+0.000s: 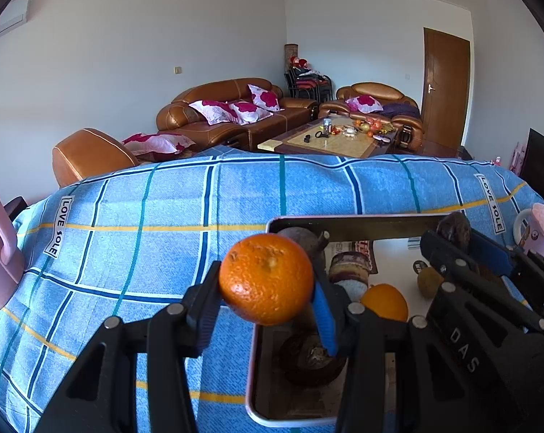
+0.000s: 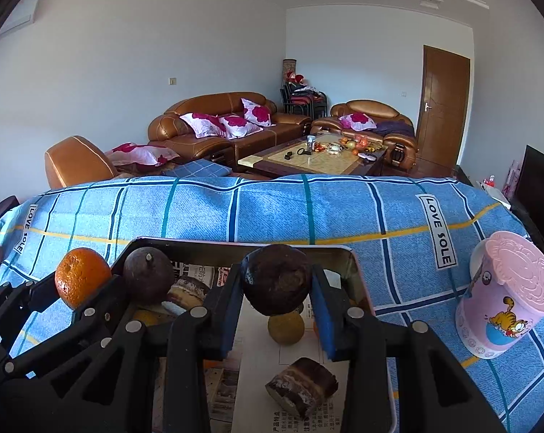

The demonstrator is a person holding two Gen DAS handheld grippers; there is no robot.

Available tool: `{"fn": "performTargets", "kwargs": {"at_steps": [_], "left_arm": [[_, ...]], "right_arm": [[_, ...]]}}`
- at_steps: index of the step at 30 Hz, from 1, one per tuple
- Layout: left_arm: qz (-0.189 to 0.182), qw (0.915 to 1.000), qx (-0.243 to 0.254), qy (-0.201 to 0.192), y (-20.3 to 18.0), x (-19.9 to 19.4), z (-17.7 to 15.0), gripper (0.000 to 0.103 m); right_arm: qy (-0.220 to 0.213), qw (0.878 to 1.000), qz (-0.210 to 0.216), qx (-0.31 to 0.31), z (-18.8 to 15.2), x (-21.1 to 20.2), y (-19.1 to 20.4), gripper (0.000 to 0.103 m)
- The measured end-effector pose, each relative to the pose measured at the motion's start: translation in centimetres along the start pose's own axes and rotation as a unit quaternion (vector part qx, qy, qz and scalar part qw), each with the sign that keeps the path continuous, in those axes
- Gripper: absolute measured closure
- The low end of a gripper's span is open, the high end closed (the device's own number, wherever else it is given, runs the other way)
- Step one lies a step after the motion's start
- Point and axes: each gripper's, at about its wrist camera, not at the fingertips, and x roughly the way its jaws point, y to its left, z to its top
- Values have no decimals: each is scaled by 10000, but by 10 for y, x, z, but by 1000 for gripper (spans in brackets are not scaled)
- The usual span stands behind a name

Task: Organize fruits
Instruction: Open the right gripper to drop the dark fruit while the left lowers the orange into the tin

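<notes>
The left gripper (image 1: 266,301) was clamped on a mandarin orange (image 1: 266,278), its blue-padded fingers (image 1: 324,319) pressing the fruit from both sides and holding it in the air above the left rim of the metal tray (image 1: 344,221). The right gripper (image 2: 276,310) was closed around a dark brown, rough-skinned round fruit (image 2: 277,279), lifted clear over the middle of the tray, whose floor was lined with printed paper (image 2: 257,375). Both grippers stood close together over the tray, the left one near its left edge. Inside the tray, a smooth dark purple fruit with a short stem (image 2: 147,275) sat near the far left corner, with a piece of layered chocolate cake (image 2: 187,290) just beside it. A yellowish-brown round fruit (image 2: 285,328) lay on the paper below the held brown fruit, and a second chocolate cake slice (image 2: 302,384) rested nearer the front edge. From the left wrist view a yellow-orange fruit (image 1: 385,301) showed in the tray between the two grippers, and another dark round fruit (image 1: 310,359) lay under the left gripper's right finger. The tray rested on a table covered with a blue checked cloth (image 1: 163,223) printed with "LOVE SOLE". A pink cup with a cartoon cat (image 2: 506,296) stood tilted on the cloth near the table's right edge, well apart from the tray.
</notes>
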Motion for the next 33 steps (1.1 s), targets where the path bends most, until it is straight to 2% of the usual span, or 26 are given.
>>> {"fn": "performTargets", "kwargs": {"at_steps": [10, 17, 23, 31, 33], "left_arm": [[34, 10000, 76, 7, -2, -2, -1, 55], [-67, 9999, 71, 27, -4, -3, -2, 55], [-93, 9999, 58, 51, -5, -4, -3, 55], [-81, 9999, 104, 75, -8, -3, -3, 55], [-94, 9999, 99, 69, -8, -4, -3, 55]], "right_arm": [[288, 9994, 187, 67, -3, 11, -1, 64], [134, 9999, 36, 85, -4, 3, -5, 64], [174, 9998, 32, 51, -4, 4, -5, 64], [460, 9988, 126, 99, -3, 16, -6, 64], [583, 9979, 257, 97, -2, 22, -6, 64]]}}
